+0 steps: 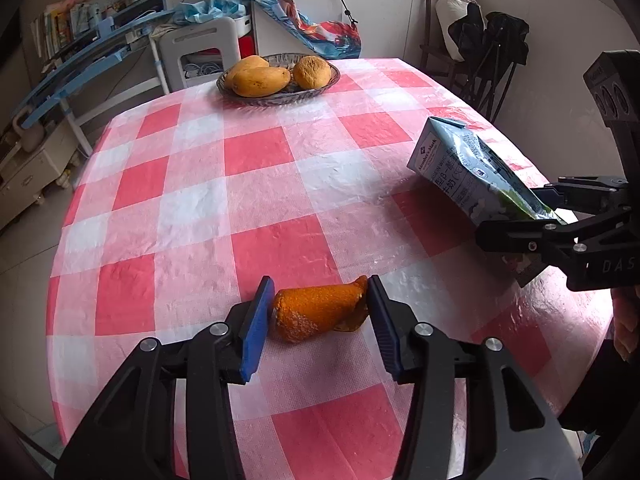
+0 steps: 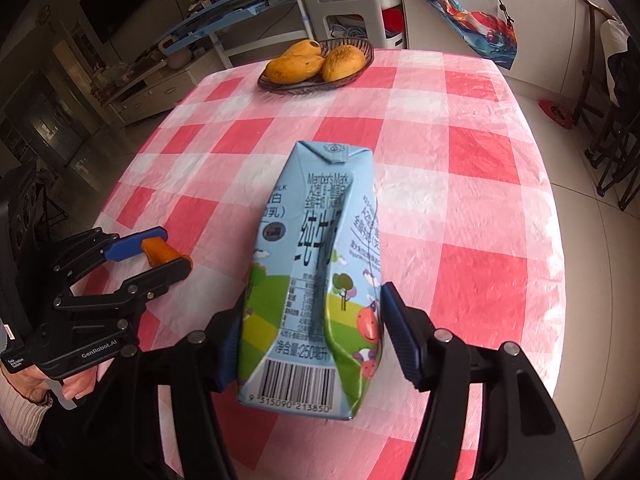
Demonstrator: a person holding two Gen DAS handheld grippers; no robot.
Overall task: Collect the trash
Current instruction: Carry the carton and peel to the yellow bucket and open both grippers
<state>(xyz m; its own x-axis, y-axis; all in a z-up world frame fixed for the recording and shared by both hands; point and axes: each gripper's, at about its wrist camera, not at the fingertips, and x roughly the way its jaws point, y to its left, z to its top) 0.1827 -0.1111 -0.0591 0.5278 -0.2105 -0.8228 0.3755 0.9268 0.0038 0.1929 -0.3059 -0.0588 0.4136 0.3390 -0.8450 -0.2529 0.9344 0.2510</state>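
Blue pads line the jaws of my left tool (image 1: pixel 316 316), which stands about half open around a piece of orange peel (image 1: pixel 316 312) lying on the tabletop (image 1: pixel 256 184); the right pad touches the peel's narrow end and the left pad sits right at its broad end, though I cannot tell whether they truly press on it. From the right wrist view the peel (image 2: pixel 158 254) shows as an orange sliver between the same two fingers of the left tool (image 2: pixel 160 252). My right tool (image 2: pixel 312 340) is clamped across the lower part of a light blue milk carton (image 2: pixel 316 280), a dented one with a barcode at its base and a cartoon cow on its side, held tilted above the tabletop (image 2: pixel 472 184) with its folded top pointing away from me. In the left wrist view the carton (image 1: pixel 468 172) hangs at the right side, gripped by the right tool (image 1: pixel 536 216), well apart from the peel. A red and white checked plastic cloth covers the tabletop. At its far edge stands a dark glass fruit bowl (image 1: pixel 280 94) holding mangoes (image 1: pixel 260 76). Beyond it are a white plastic stool (image 1: pixel 200 52) and a blue rack (image 1: pixel 88 56) with books.
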